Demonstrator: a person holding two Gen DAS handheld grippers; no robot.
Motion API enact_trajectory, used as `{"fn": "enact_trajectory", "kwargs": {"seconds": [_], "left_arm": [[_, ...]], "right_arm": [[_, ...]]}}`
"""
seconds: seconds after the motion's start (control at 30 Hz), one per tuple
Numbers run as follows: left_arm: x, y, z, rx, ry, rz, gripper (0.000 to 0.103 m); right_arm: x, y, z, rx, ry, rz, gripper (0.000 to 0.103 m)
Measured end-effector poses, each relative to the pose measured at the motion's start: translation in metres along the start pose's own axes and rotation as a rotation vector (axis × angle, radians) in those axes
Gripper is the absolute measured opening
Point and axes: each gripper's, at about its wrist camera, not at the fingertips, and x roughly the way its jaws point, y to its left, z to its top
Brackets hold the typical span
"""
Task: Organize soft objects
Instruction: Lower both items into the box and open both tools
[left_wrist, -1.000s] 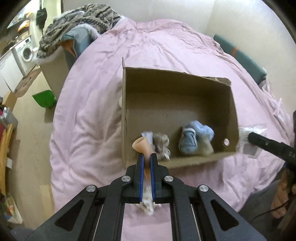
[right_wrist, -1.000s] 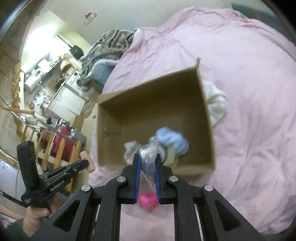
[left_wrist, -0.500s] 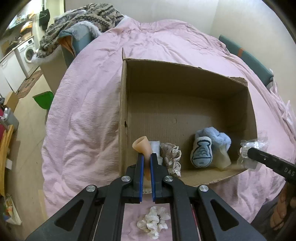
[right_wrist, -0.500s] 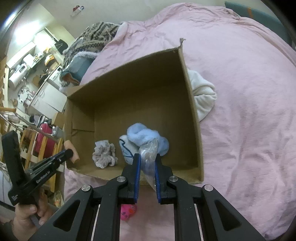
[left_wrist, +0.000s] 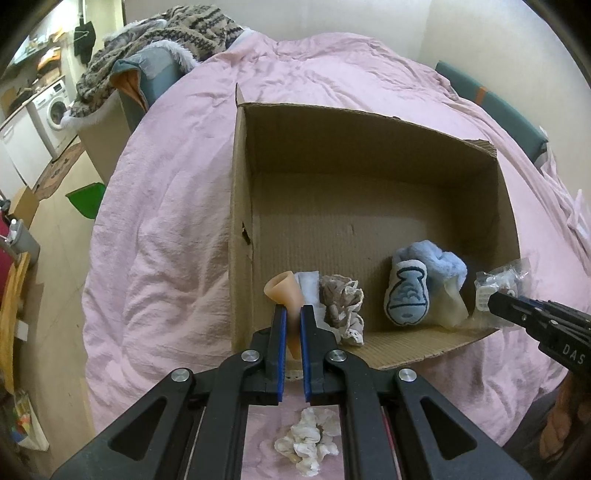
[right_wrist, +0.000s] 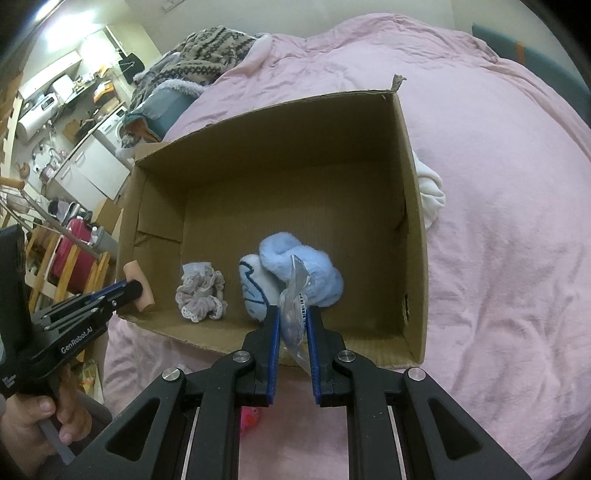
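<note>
An open cardboard box lies on a pink bedspread. Inside are a grey lace scrunchie, a white pouch with a blue fish and a fluffy blue sock. My left gripper is shut on a peach soft tube at the box's near left corner. My right gripper is shut on a clear plastic bag over the box's near edge.
A white scrunchie lies on the bedspread under my left gripper. A pink toy lies under my right gripper. A white cloth sits beside the box's right wall. Patterned blankets are piled at the bed's far left.
Both grippers have moved forward toward the box with their loads; the box now looms larger and the grippers hang over its near edge.
</note>
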Motion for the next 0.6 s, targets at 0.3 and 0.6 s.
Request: {"fn": "enact_trajectory", "kwargs": {"seconds": [0.3,0.6], "left_arm": [[-0.0009,-0.0030,-0.0029,0.008,-0.010,0.001,0.007],[-0.0018,-0.0041,-0.0035,0.005,-0.014,-0.004,0.011]], "right_arm": [[0.0003,-0.0002,0.0009,0.001,-0.001,-0.009,0.016],[0.0011,-0.0031,0.0032,0.020,-0.009,-0.025,0.017]]}}
